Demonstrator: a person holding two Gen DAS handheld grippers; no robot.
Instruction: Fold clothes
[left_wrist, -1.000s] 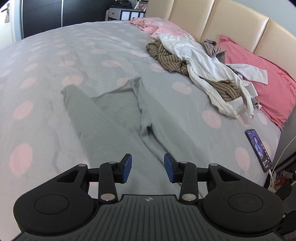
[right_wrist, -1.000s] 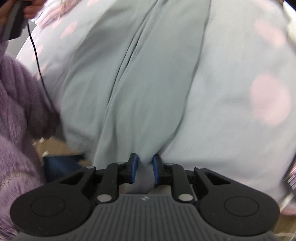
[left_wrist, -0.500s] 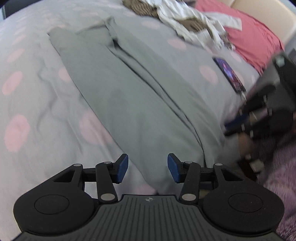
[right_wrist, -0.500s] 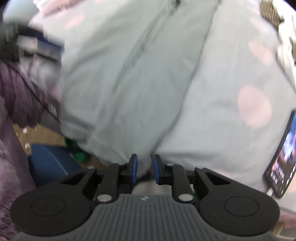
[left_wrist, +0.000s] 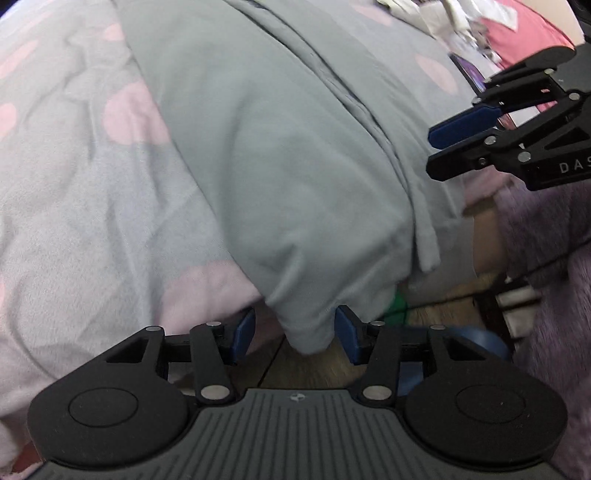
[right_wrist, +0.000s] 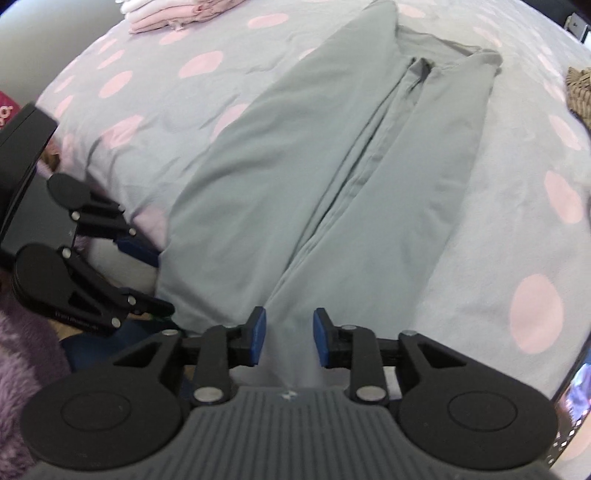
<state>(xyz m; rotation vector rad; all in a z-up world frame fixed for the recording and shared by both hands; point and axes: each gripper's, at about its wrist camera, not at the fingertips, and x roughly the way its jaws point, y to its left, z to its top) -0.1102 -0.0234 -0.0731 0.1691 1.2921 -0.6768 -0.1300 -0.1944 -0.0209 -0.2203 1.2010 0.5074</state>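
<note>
- The grey garment (right_wrist: 332, 177) is lying lengthwise on the polka-dot bed (right_wrist: 517, 229), with both long sides already folded toward the middle and its near end hanging over the bed's edge.
- The left gripper (left_wrist: 291, 336) is sitting at the near left corner with its fingers (left_wrist: 345, 334) spread apart, the corner drooping between them but not pinched.
- The right gripper (right_wrist: 288, 336) is straddling the near right part of the hem, fingers (right_wrist: 256, 334) apart and nothing gripped.
- The step in hand is probably taking both near corners to fold the end up the bed.
- To do it well, each side should be closing on every stacked layer, deep enough that the folded-in flaps are not slipping loose.
- Both sides should be lifting level and together, keeping the hem taut.
- A phone (left_wrist: 471, 72) and a loose clothes heap (left_wrist: 443, 14) are lying to the right, clear of the garment.
</note>
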